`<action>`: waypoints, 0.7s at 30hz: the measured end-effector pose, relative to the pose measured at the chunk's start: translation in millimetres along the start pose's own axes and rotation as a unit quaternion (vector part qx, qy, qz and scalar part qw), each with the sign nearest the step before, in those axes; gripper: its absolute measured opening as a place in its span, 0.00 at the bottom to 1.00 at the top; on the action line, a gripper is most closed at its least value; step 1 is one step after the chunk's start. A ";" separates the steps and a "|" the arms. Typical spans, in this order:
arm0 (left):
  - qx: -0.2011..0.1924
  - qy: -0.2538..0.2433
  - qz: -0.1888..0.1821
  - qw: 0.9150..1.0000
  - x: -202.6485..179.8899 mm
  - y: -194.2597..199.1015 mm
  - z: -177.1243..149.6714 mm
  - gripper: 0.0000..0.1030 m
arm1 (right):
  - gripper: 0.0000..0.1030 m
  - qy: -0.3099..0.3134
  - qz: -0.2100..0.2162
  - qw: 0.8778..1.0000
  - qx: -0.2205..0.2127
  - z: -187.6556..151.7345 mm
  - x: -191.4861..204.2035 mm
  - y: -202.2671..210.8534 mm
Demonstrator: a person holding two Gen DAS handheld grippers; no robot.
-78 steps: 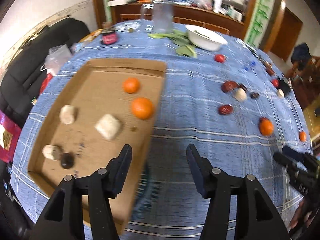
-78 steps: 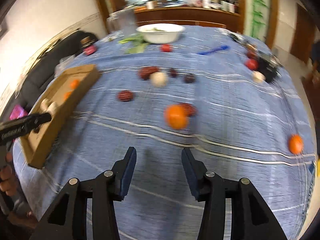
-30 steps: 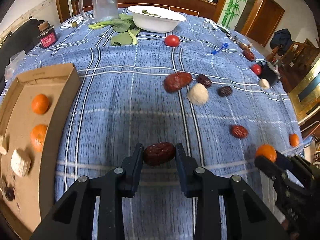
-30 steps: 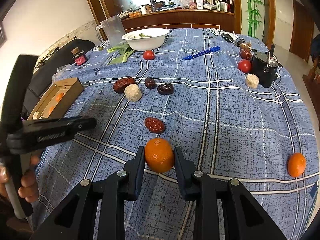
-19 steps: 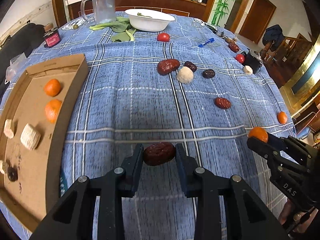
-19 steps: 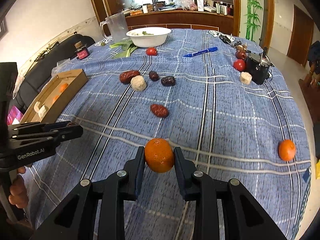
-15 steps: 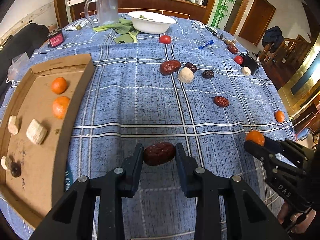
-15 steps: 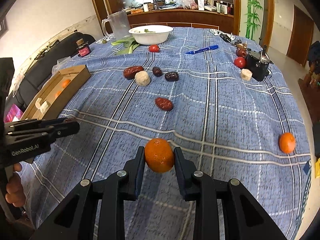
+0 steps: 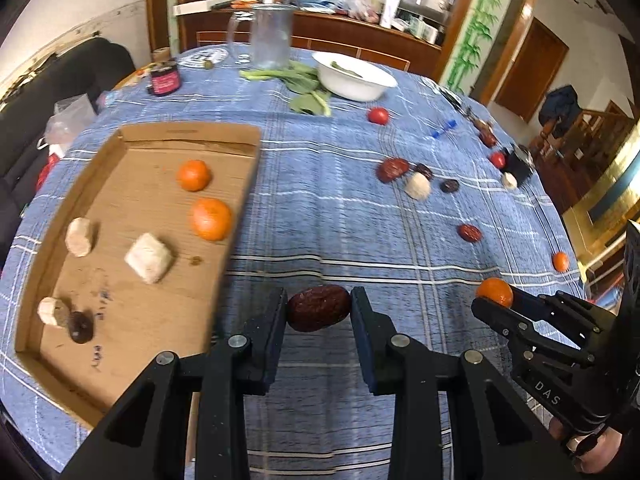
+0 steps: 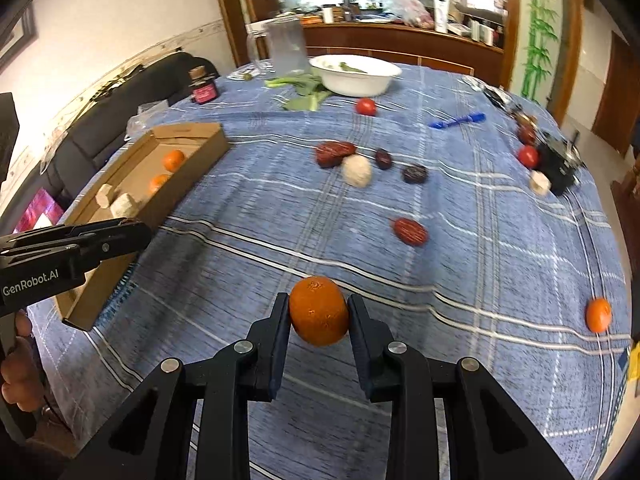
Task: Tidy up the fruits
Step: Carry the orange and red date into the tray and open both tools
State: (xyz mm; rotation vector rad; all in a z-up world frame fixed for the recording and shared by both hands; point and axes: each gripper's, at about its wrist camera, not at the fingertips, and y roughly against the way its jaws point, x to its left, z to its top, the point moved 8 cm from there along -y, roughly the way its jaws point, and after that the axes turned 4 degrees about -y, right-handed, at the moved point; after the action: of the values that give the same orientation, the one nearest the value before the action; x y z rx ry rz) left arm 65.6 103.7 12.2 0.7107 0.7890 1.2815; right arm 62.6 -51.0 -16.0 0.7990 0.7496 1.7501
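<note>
My left gripper (image 9: 319,312) is shut on a dark red date (image 9: 319,308), held above the blue cloth just right of the cardboard tray (image 9: 192,131). The tray holds two oranges (image 9: 211,218), pale cubes (image 9: 149,257) and a dark fruit (image 9: 81,327). My right gripper (image 10: 319,314) is shut on an orange (image 10: 319,310) above the cloth; it also shows in the left wrist view (image 9: 494,292). Loose on the cloth lie a red date (image 10: 410,231), a larger date (image 10: 333,152), a pale ball (image 10: 357,170), dark dates (image 10: 415,173) and a small orange (image 10: 598,314).
A white bowl (image 9: 354,79), leafy greens (image 9: 304,85), a glass jug (image 9: 271,36) and a jar (image 9: 164,78) stand at the back. Tomatoes (image 10: 365,106), a blue pen (image 10: 456,121) and a black box (image 10: 558,165) lie to the right. The table edge curves close on the right.
Both grippers have swung left toward the tray with their fruit still held. The tray now fills more of the left wrist view.
</note>
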 end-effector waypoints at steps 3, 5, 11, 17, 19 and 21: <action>-0.007 0.013 0.008 1.000 17.6 7.8 0.9 0.30 | 0.30 0.015 0.009 1.000 -0.001 8.0 17.9 -3.8; -0.012 0.025 0.016 0.999 32.7 13.0 0.8 0.30 | 0.30 0.024 0.015 1.000 -0.001 12.3 28.6 -6.1; -0.015 0.056 0.042 0.997 77.9 22.9 -3.5 0.30 | 0.30 0.052 0.044 0.998 0.001 29.6 69.5 -15.9; -0.012 0.084 0.072 0.994 125.4 27.9 -12.4 0.30 | 0.31 0.079 0.072 0.994 0.001 46.8 114.3 -28.4; -0.009 0.091 0.081 0.993 140.0 28.1 -14.7 0.30 | 0.31 0.086 0.081 0.993 0.004 52.7 127.4 -34.5; -0.006 0.098 0.088 0.991 154.4 27.4 -16.6 0.30 | 0.31 0.094 0.085 0.992 0.005 60.1 139.5 -40.6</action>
State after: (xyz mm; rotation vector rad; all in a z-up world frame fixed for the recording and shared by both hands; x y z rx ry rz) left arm 53.2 260.9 8.2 0.6634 0.8911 1.5319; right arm 97.5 100.2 9.8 0.7281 0.8363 1.9964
